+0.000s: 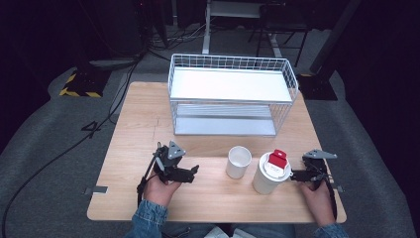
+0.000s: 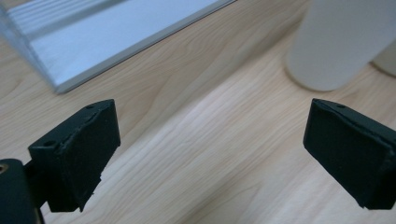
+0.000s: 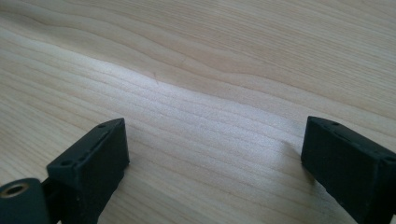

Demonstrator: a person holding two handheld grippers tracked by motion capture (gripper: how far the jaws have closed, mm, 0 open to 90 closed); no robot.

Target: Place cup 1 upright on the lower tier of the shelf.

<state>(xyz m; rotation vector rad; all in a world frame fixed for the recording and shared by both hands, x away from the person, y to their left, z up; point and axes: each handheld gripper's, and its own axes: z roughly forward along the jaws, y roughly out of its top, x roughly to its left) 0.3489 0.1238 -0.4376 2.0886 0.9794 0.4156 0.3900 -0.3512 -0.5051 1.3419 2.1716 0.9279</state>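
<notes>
Overhead, both grippers flank the cups (image 1: 238,161); each gripper view shows wide, empty jaws above bare counter (image 3: 224,56).

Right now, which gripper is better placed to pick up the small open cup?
Left. The left gripper is open, points at the small open cup, nothing between them. The right gripper has the taller cup with the red-topped lid in its way.

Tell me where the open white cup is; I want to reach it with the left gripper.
In the high view the open white cup stands on the table, front centre, just left of the lidded cup and right of the left gripper.
</notes>
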